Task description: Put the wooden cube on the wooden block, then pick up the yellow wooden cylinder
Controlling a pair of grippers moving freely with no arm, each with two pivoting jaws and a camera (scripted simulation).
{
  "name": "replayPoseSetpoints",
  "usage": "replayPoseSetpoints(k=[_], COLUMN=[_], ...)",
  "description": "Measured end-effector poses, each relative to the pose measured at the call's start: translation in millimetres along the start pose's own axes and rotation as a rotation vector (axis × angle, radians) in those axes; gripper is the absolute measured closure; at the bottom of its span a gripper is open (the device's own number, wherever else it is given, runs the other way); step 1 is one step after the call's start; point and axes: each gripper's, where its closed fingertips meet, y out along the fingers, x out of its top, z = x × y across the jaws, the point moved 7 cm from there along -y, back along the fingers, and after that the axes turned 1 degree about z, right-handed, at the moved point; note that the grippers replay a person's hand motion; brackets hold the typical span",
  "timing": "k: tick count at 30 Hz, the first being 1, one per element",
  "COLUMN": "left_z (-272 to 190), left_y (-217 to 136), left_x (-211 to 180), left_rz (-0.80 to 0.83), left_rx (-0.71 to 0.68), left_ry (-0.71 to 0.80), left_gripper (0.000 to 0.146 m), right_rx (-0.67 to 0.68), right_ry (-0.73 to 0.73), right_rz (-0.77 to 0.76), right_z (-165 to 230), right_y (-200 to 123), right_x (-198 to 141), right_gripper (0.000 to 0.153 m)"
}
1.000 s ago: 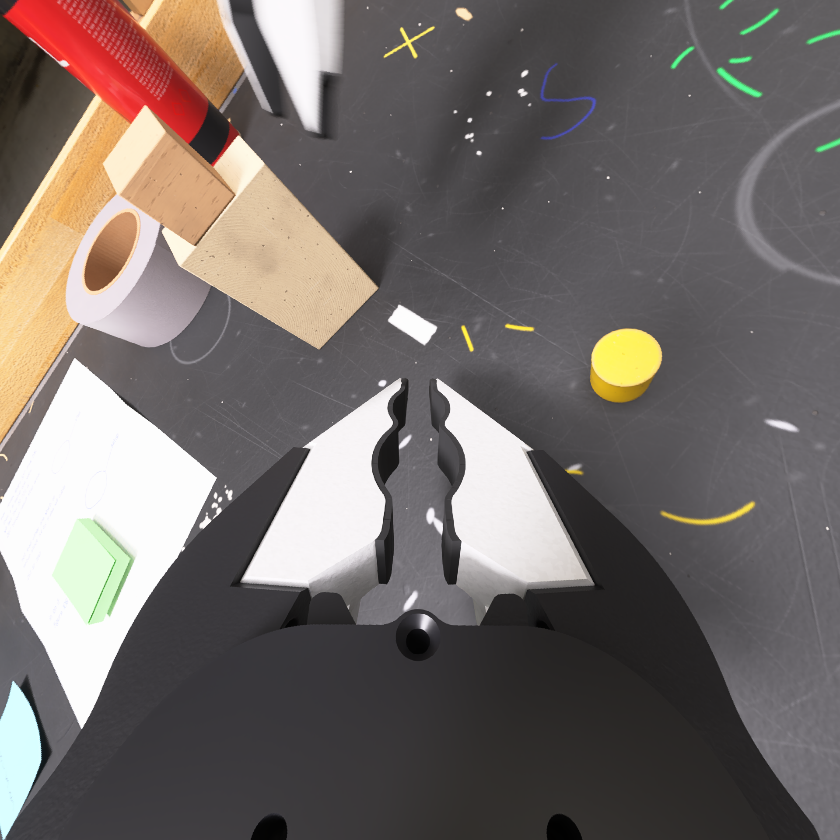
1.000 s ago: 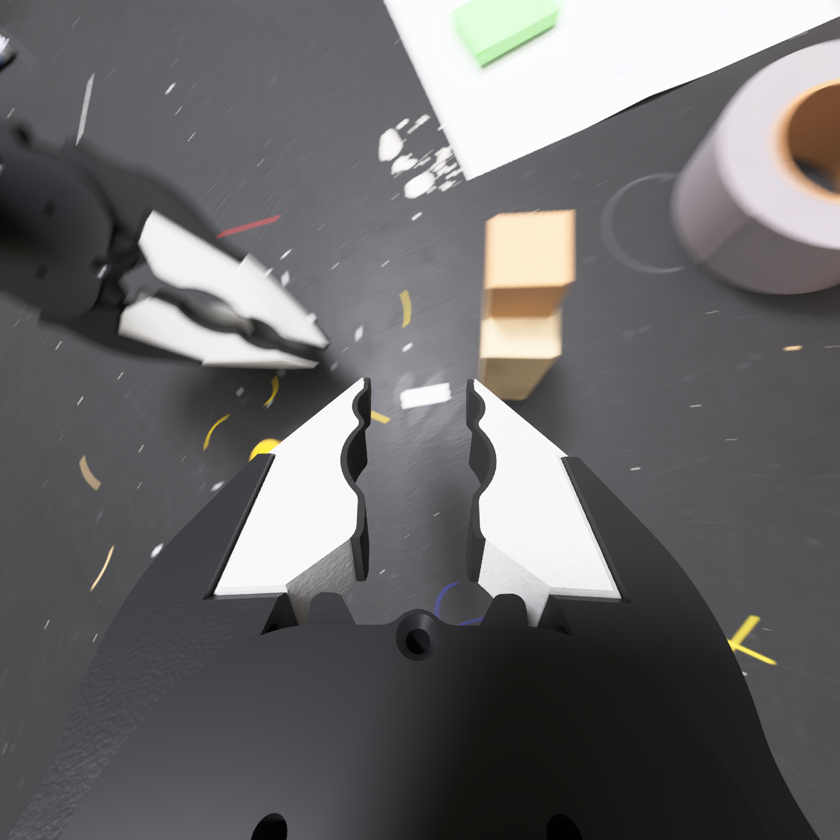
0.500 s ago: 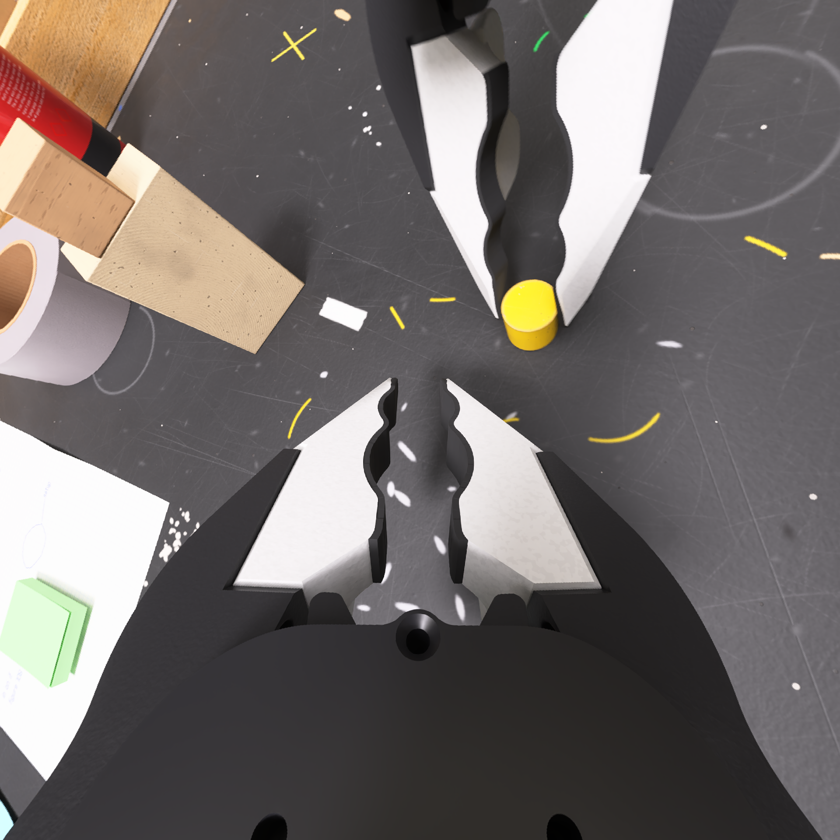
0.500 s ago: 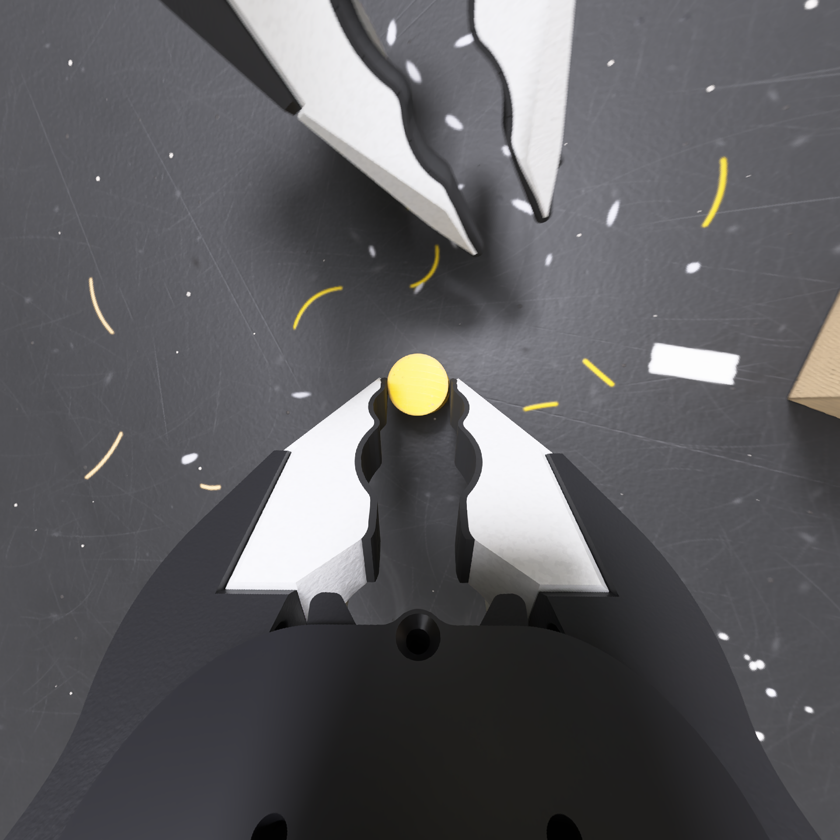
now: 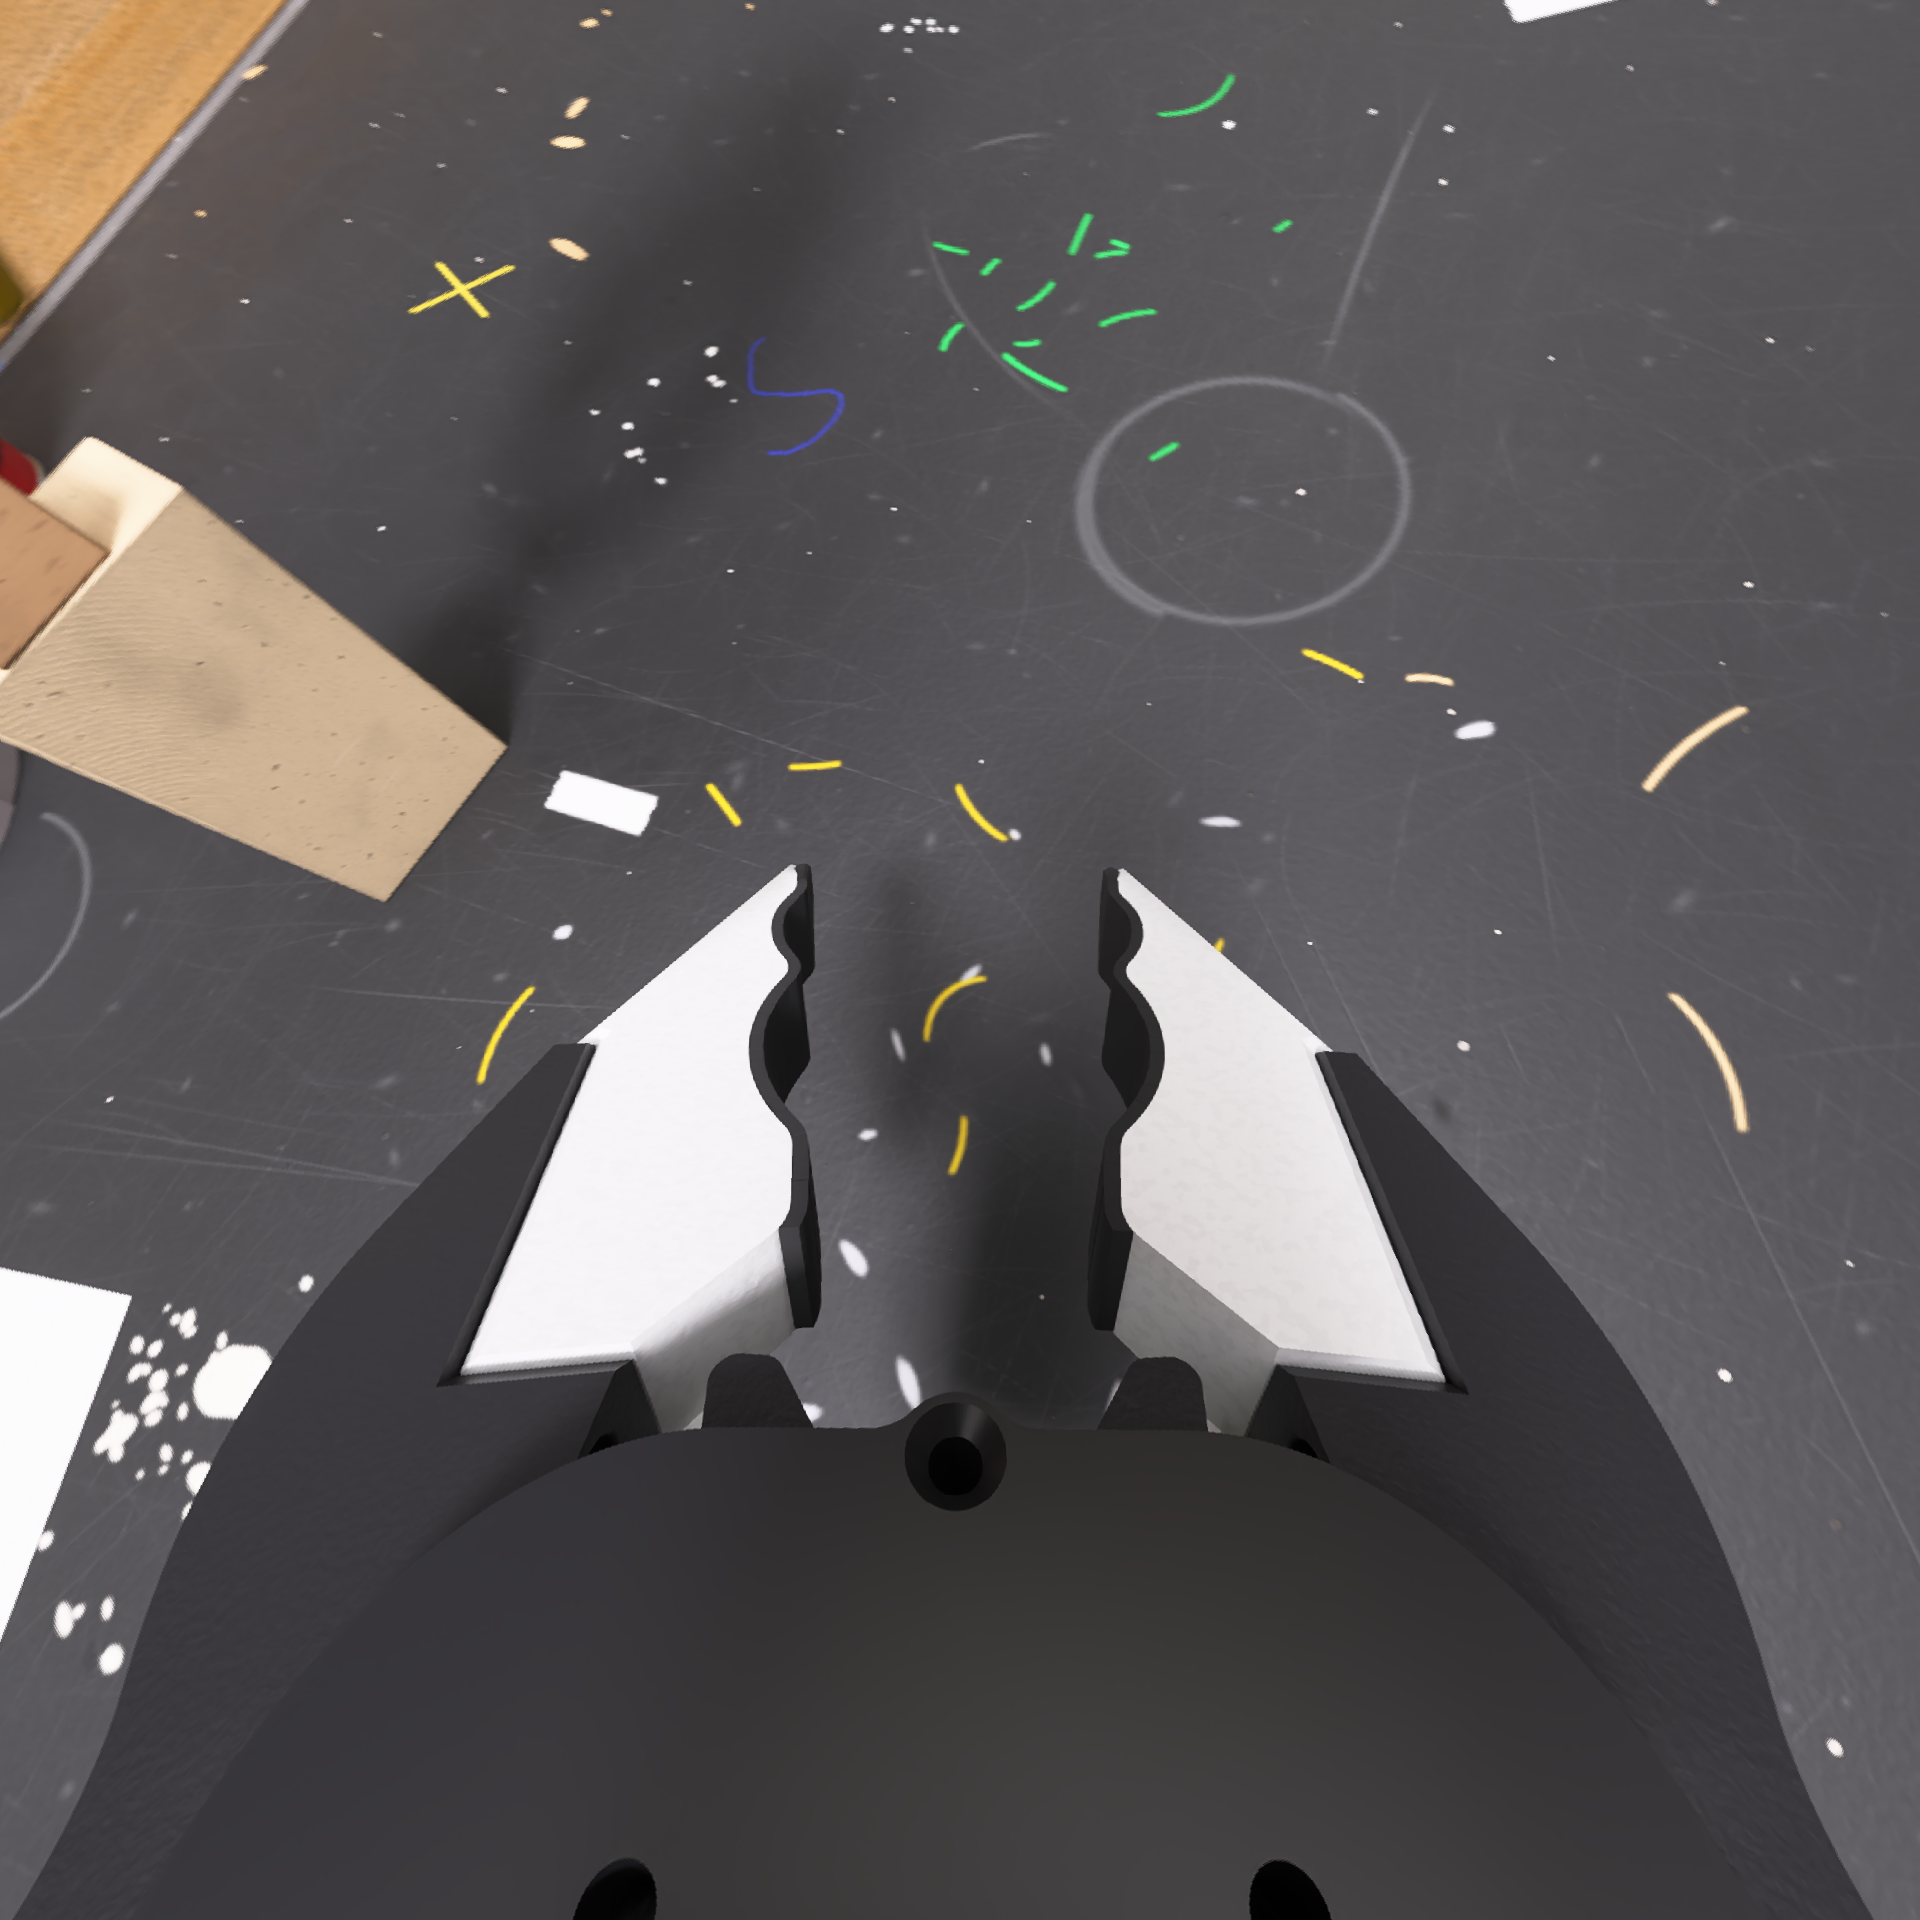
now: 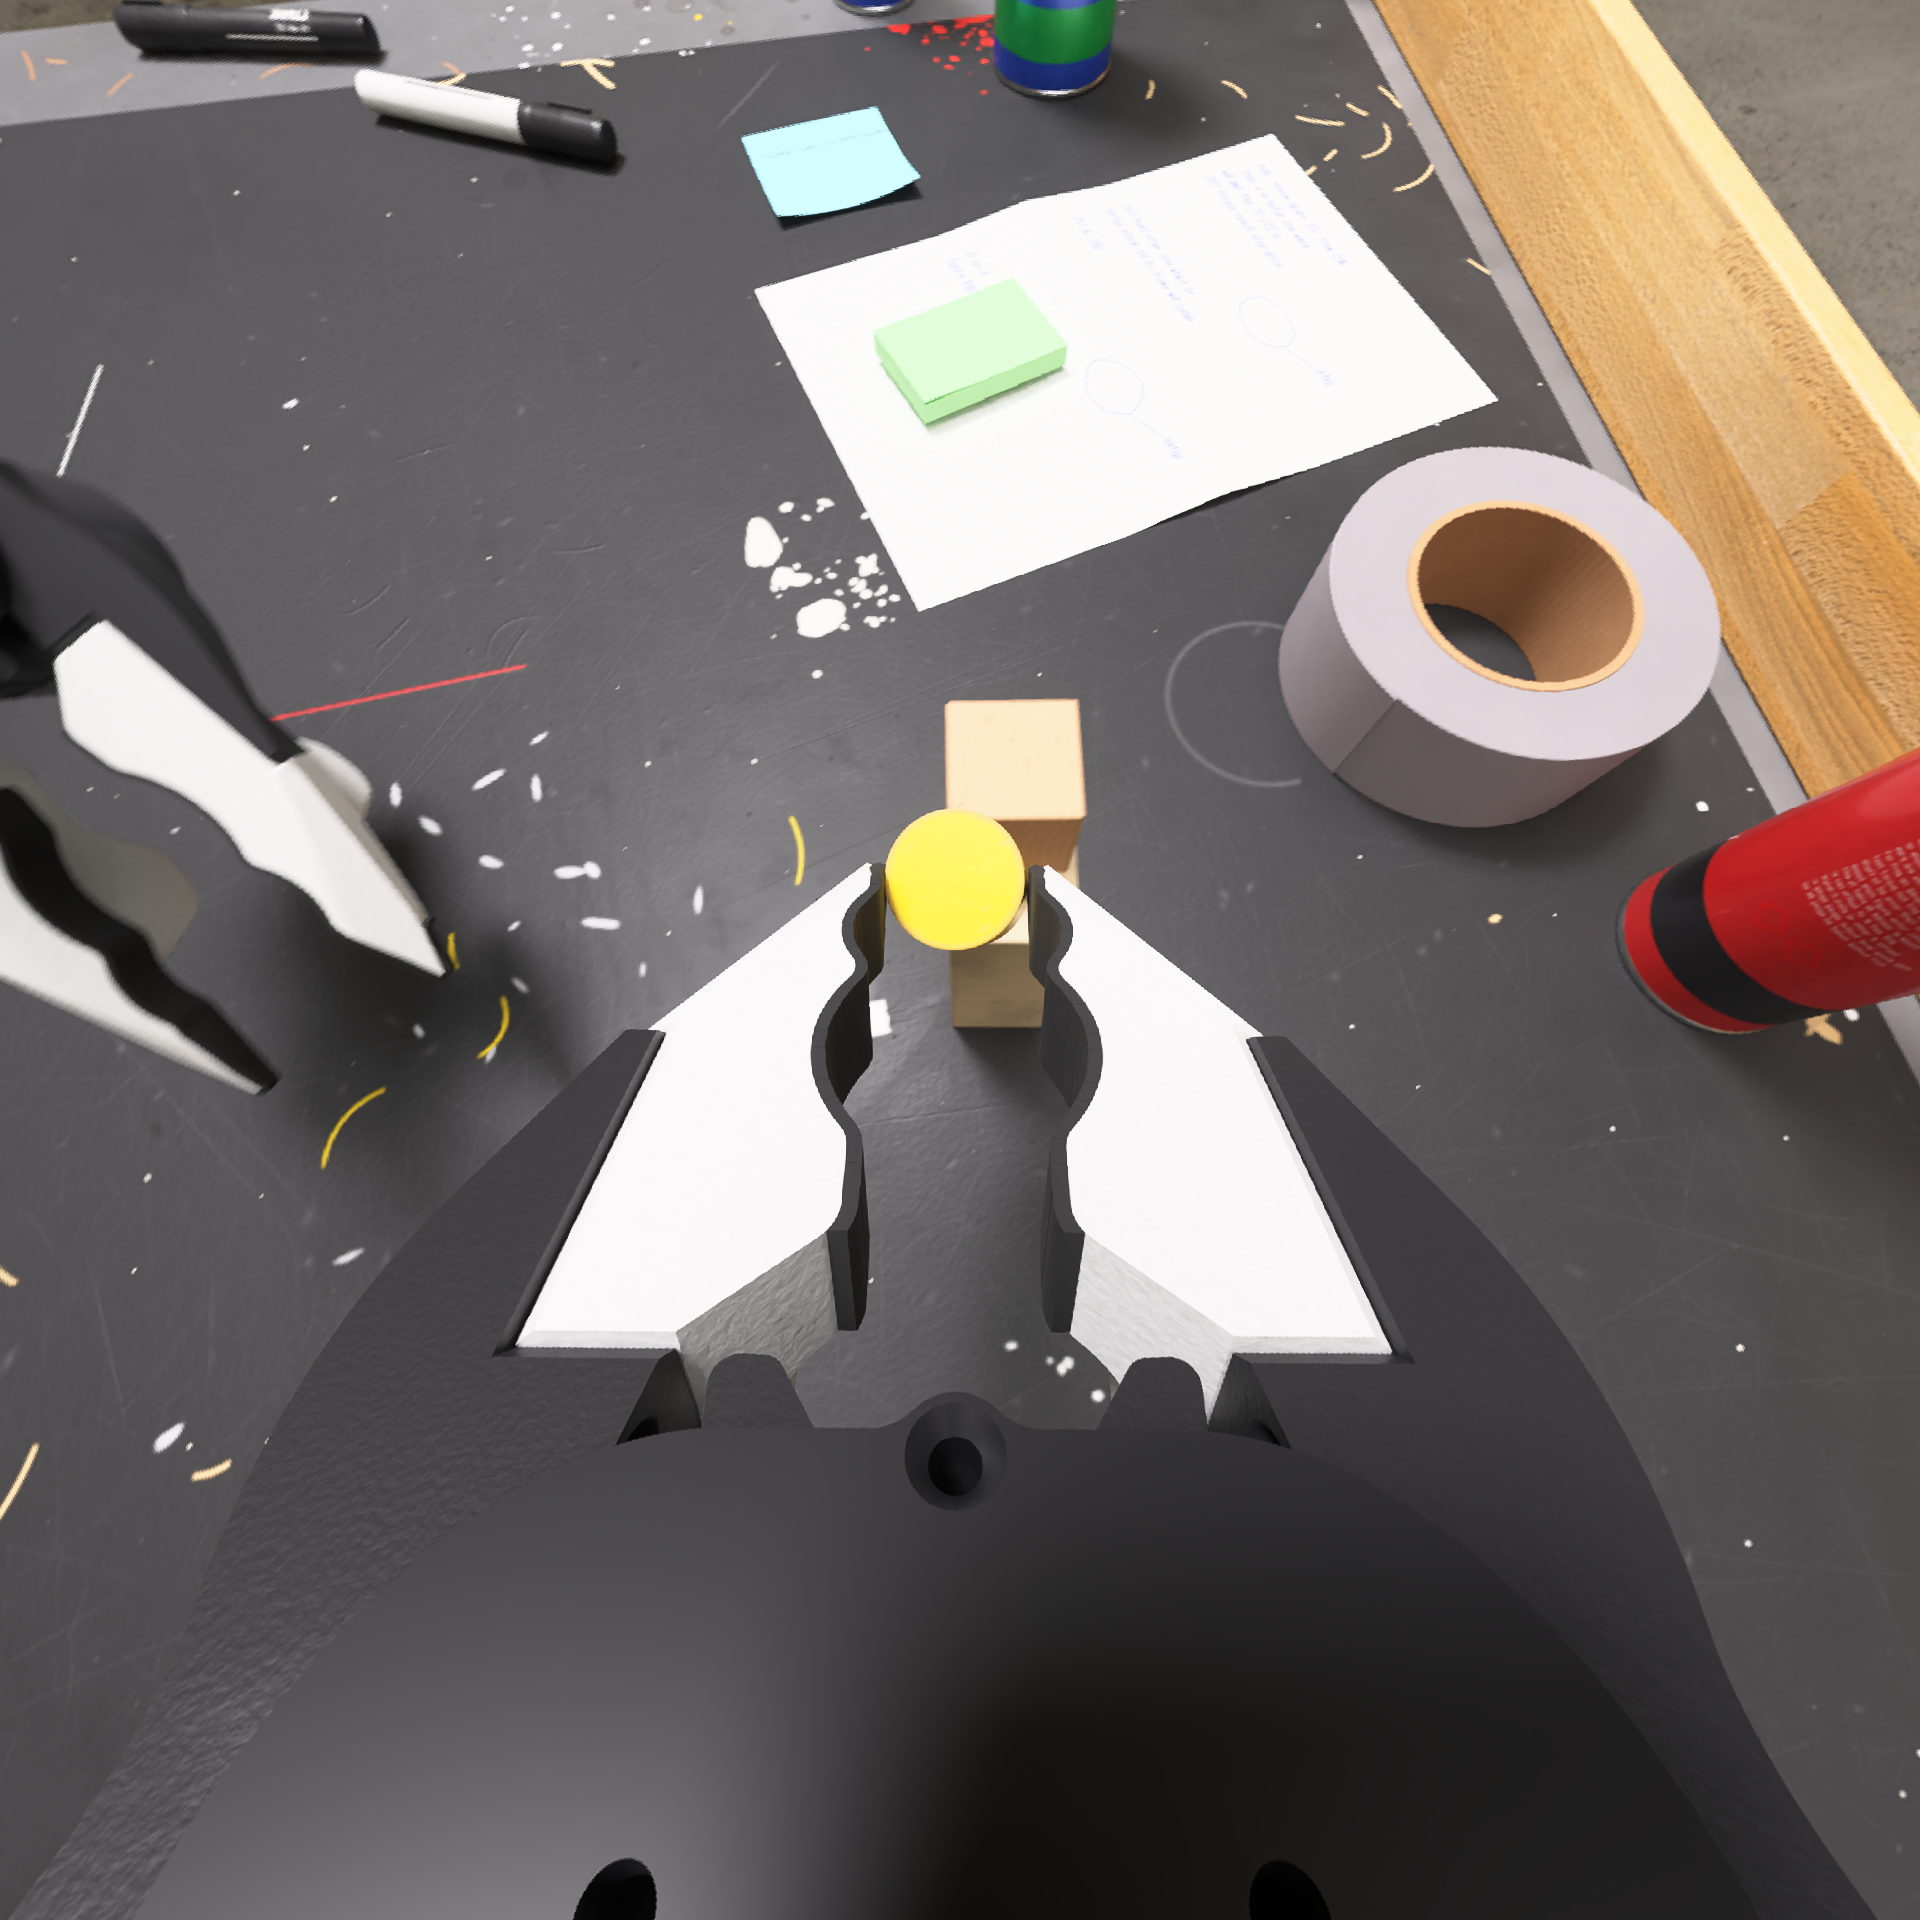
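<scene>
My right gripper (image 6: 954, 883) is shut on the yellow wooden cylinder (image 6: 954, 879) and holds it at its fingertips, above the dark table. Behind it the wooden cube (image 6: 1013, 764) sits on top of the pale wooden block (image 6: 992, 982). In the left wrist view the block (image 5: 239, 707) stands at the left edge with the cube (image 5: 42, 582) on it, cut off by the frame. My left gripper (image 5: 954, 883) is open and empty above the table. It also shows at the left of the right wrist view (image 6: 343, 1023).
A grey tape roll (image 6: 1496, 634), a red can (image 6: 1787, 914) and the wooden table edge (image 6: 1683, 312) lie to the right. A white sheet (image 6: 1132, 343) with a green pad (image 6: 971, 348), a blue note (image 6: 831, 161) and markers (image 6: 483, 114) lie farther back.
My right gripper has closed on the yellow cylinder and lifted it off the table, tilting up. My left gripper has opened wider and the right gripper has left its view.
</scene>
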Motion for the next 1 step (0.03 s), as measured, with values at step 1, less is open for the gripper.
replayPoseSetpoints(k=[1], left_z=[-1.9], left_y=[0.5], left_x=[0.0], left_rz=[0.006], left_rx=[-0.013], left_ry=[0.006], left_gripper=[0.088], right_rx=[-0.002], right_ry=[0.006], right_rz=[0.004], right_z=[-4.4], right_y=[2.5], right_x=[3.2], right_gripper=[0.126])
